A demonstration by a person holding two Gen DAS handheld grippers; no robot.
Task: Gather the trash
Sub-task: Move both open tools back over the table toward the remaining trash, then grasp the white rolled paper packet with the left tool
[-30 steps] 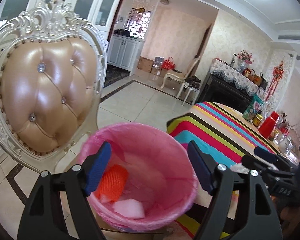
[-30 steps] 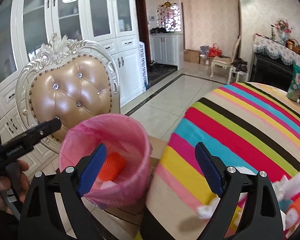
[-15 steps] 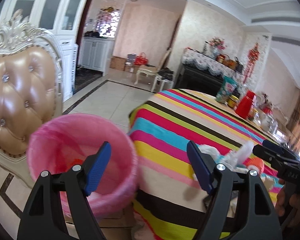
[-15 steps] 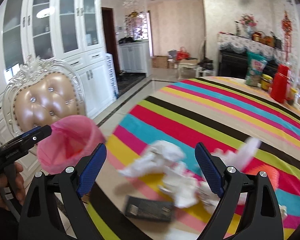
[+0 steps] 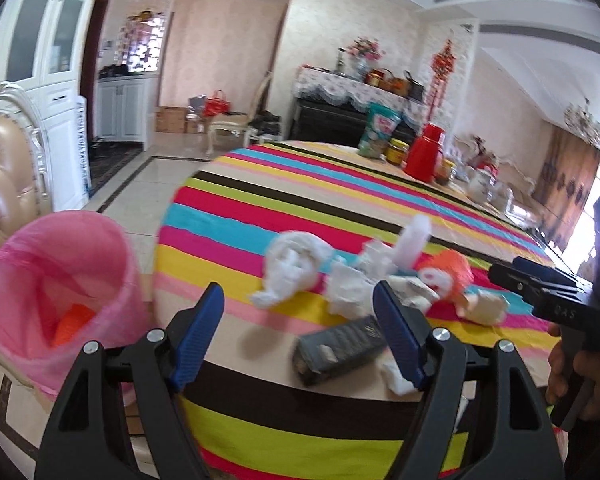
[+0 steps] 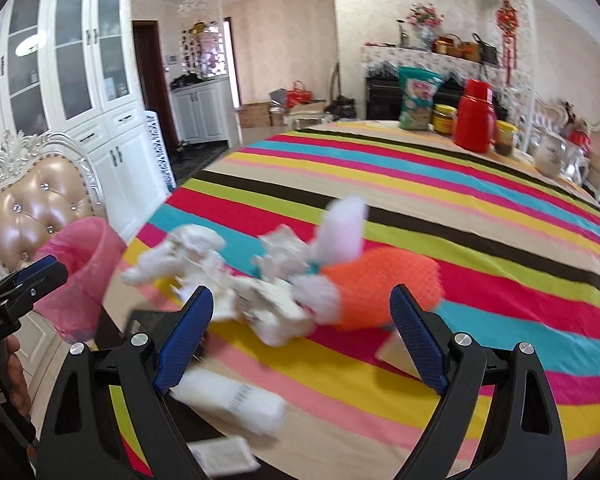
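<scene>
The bench (image 6: 480, 216) wears a cloth of bright stripes. Near its front edge lies a heap of white tissue (image 6: 188, 256), an orange net (image 6: 380, 288) just beside it and a white foam strip (image 6: 346, 226) standing up from the heap. A dark flat box (image 5: 340, 344) lies at the edge, and a white packet (image 6: 232, 400) closer still. At the far side stand a red flask (image 6: 476, 116), a green bag (image 6: 418, 98) and jars (image 6: 444, 120).
</scene>
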